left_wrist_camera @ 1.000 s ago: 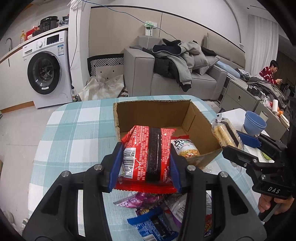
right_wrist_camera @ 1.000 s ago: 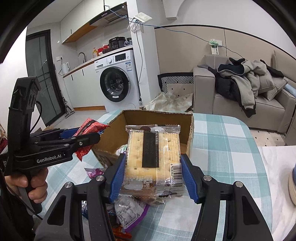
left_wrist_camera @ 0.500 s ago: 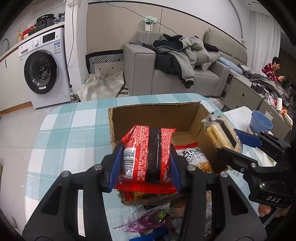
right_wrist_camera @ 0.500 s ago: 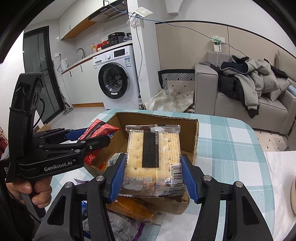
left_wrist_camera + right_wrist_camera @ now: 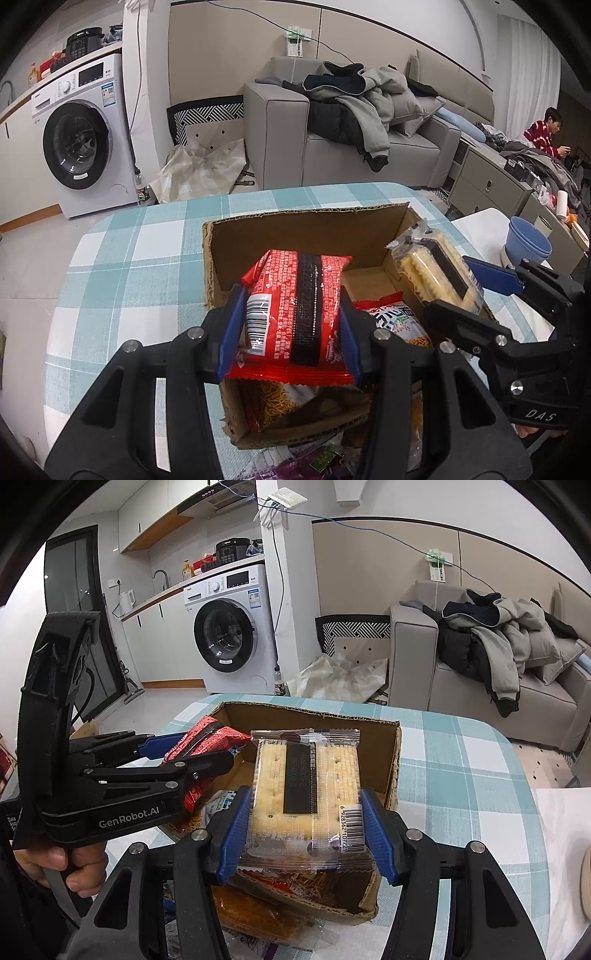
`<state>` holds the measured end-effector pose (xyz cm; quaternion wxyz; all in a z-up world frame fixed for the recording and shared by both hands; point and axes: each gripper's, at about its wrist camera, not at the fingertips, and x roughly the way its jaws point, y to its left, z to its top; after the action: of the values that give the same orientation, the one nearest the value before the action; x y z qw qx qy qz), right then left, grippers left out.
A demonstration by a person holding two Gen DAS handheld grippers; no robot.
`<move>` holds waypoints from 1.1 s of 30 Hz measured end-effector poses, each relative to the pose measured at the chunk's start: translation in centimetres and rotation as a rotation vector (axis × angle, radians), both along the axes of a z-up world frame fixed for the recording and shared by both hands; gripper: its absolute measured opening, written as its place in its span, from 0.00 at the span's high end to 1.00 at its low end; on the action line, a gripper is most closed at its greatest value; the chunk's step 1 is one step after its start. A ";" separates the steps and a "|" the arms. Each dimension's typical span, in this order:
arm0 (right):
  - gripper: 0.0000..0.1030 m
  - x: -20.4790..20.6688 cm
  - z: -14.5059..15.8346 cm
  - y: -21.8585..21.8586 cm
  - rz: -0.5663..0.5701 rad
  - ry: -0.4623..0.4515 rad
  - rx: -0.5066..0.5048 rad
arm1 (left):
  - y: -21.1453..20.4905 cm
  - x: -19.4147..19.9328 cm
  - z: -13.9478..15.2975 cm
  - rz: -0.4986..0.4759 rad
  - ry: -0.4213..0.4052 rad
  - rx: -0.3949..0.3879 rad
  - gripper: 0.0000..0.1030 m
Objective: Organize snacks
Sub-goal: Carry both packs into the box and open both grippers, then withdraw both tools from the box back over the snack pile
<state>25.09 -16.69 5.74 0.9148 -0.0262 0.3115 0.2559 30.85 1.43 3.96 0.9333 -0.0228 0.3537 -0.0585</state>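
- Living rm w/ a washing machine (image 5: 79, 144) at the left wall, a grey sofa (image 5: 354, 147) piled w/ jackets, and in front of you a table under a teal-and-white check cloth (image 5: 122, 273).
- On that cloth sits an open cardboard box (image 5: 306, 229), flaps up; a snack bag w/ thin sticks (image 5: 397, 321) lies inside it already.
- Your left gripper (image 5: 291, 328) is clamped on a red snack pack (image 5: 295, 306), blue pads pressing both sides, barcode facing the cam. The pack hangs over the box's near-left part, above the snacks inside, not touching the box floor as far as I can tell.
- Your right gripper (image 5: 306, 823) is clamped on a clear pack of crackers (image 5: 306, 786), pads tight on both long edges. It's held over the box's near-right part; from the left cam the crackers (image 5: 436, 277) sit by the right wall of the box.
- The two packs are side by side, apart, both above the box opening.
- Loose wrappers incl. a purple one (image 5: 295, 465) lie on the cloth just at the box's near edge, below your grippers.
- Your left hand (image 5: 55, 864) shows on the gripper handle in the right cam.
- A blue bowl (image 5: 528, 236) stands on a white side table at the right; a person in red sits far back by the curtain.
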 end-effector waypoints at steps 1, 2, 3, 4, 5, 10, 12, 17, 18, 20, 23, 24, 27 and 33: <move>0.43 0.2 0.0 0.1 0.000 0.000 -0.001 | -0.1 0.2 -0.1 -0.002 0.000 0.000 0.58; 0.43 0.3 -0.1 0.0 0.001 -0.001 -0.002 | -0.3 0.2 -0.1 -0.004 0.000 0.001 0.58; 0.43 0.4 -0.1 0.0 0.001 -0.002 -0.004 | -0.4 0.3 -0.1 -0.006 0.001 0.003 0.58; 0.43 0.6 0.0 0.1 0.001 -0.005 -0.006 | -0.6 0.5 -0.2 -0.007 0.002 0.007 0.58; 0.43 0.7 0.0 0.3 0.001 -0.011 -0.015 | -0.6 0.6 -0.3 -0.007 0.002 0.011 0.58; 0.43 1.2 -0.3 0.4 -0.003 -0.011 -0.028 | -0.8 1.2 -0.6 -0.005 0.016 0.012 0.58; 0.41 1.1 -0.2 0.3 -0.010 -0.023 -0.025 | -0.7 1.2 -0.7 -0.004 0.019 0.009 0.58; 0.22 0.0 0.9 -1.1 -0.048 -0.046 0.008 | -0.2 1.0 -0.4 -0.005 0.023 -0.029 0.53; 0.16 -0.3 1.0 -1.5 -0.052 -0.043 0.015 | -0.1 0.8 -0.3 -0.013 0.028 -0.048 0.46; 0.09 -1.0 1.3 -2.5 -0.064 -0.026 0.024 | -0.1 0.0 0.2 -0.026 0.024 -0.062 0.25; 0.00 -2.6 1.5 -3.9 -0.096 -0.013 0.018 | -0.5 -1.7 1.3 -0.045 0.003 -0.054 0.12; 0.00 -3.1 1.6 -4.3 -0.103 -0.005 0.017 | -0.6 -2.3 1.6 -0.041 0.004 -0.041 0.02; 0.00 -4.8 1.4 -5.5 -0.111 0.020 0.025 | -0.6 -4.3 2.3 -0.030 -0.011 -0.036 0.01; 0.00 -8.4 1.1 -6.6 -0.110 0.022 0.039 | 0.6 -8.9 2.8 -0.020 -0.004 -0.078 0.01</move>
<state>16.73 -23.25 6.86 0.9242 0.0115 0.3177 0.2115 21.96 2.02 6.80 0.9317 -0.0554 0.3495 -0.0815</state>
